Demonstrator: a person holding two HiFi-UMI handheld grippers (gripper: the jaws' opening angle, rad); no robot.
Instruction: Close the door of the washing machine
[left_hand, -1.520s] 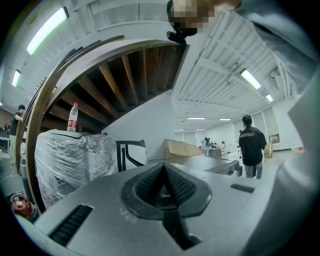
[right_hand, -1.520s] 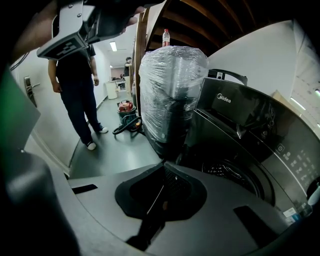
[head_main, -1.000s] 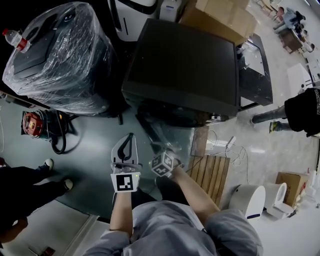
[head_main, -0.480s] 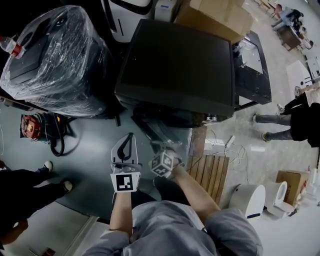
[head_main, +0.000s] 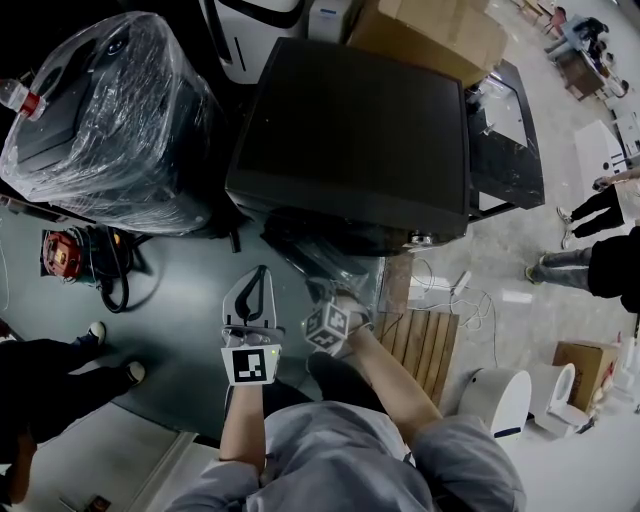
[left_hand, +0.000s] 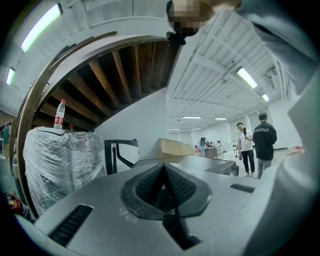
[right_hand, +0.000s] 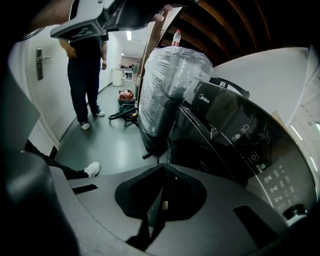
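- The dark grey front-loading washing machine (head_main: 350, 130) stands far from the person, at the centre.
- A tall plastic-wrapped dark appliance (head_main: 110, 110) stands to its left, and a brown cardboard box (head_main: 440, 30) lies beyond it.
- The machine's round glass door (head_main: 325, 265) hangs open on the near side.
- A slatted wooden pallet (head_main: 420, 345) lies to the near right.
- The right gripper (right_hand: 163, 167) has its jaws together and sits just at the door.
- The left gripper (left_hand: 164, 167) is closed on nothing, left of the door.

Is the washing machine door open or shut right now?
Open: in the head view the door stands swung out from the washing machine.
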